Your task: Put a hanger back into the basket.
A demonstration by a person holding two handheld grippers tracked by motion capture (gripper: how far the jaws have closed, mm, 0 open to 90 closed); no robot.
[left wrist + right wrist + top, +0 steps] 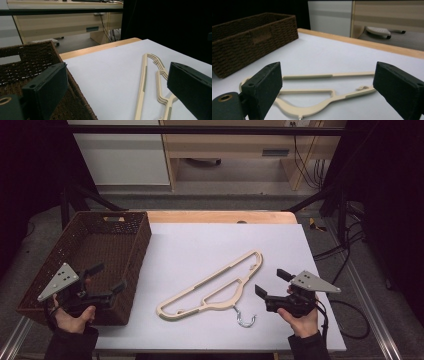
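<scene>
Both forearms come in from the near edge, each hand wrapped around its tool: the left gripper [107, 277] sits low at the left with jaws spread wide, while the right gripper [270, 283] points inward from the right, jaws equally parted and empty.

grey floor [240, 185] beyond the table, pale wooden desk [235, 142], dark surroundings.
</scene>
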